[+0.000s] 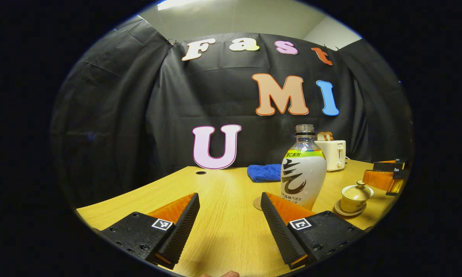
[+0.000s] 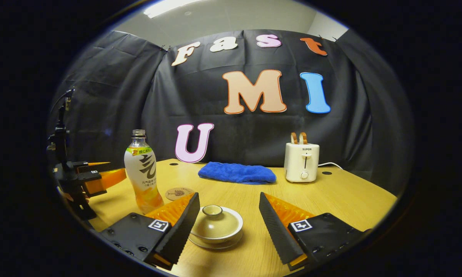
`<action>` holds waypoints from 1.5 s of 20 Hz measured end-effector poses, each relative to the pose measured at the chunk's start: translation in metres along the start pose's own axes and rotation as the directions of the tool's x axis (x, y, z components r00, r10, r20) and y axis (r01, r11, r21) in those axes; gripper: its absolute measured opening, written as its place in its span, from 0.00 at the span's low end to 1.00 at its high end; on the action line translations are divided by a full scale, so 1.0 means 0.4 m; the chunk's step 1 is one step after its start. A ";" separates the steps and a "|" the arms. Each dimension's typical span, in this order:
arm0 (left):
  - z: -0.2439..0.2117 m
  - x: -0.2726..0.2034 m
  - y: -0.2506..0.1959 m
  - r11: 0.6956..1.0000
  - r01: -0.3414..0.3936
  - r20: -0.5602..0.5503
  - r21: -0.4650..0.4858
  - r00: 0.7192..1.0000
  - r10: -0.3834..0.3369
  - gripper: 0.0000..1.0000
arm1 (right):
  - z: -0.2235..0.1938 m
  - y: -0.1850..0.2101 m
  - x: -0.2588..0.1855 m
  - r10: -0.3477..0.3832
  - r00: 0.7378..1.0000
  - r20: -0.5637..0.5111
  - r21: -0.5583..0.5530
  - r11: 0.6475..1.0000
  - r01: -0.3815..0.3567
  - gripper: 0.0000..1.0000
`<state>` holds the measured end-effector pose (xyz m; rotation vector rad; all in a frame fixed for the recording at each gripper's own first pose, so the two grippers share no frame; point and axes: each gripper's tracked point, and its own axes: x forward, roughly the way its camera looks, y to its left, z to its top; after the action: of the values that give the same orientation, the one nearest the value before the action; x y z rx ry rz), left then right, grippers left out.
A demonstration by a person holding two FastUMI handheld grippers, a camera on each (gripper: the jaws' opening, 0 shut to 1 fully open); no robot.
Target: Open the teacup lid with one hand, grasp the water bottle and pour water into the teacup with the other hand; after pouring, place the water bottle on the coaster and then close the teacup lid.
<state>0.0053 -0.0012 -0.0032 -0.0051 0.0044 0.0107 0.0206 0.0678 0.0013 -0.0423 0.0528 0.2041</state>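
Behind bottle [image 1: 303, 169], coaster [image 1: 257, 203] seemingly half-hidden

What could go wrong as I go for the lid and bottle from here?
1. The water bottle is tall, uncapped and narrow; a bump from the open left gripper could tip and spill it.
2. The teacup lid has a small knob; the open right gripper could slip off or drag the teacup's saucer.

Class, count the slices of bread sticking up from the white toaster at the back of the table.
2: both toast slices stand side by side in the top slots of the white toaster, right of the blue towel.
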 end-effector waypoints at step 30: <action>0.001 0.001 -0.001 1.000 0.007 -0.001 -0.001 1.000 -0.007 0.94 | -0.042 0.051 0.040 0.065 0.992 -0.109 0.029 0.998 -0.063 0.30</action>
<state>0.0056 -0.0015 -0.0029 -0.0062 0.0055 0.0033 0.0312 0.0904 -0.0169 -0.0267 0.1669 0.2652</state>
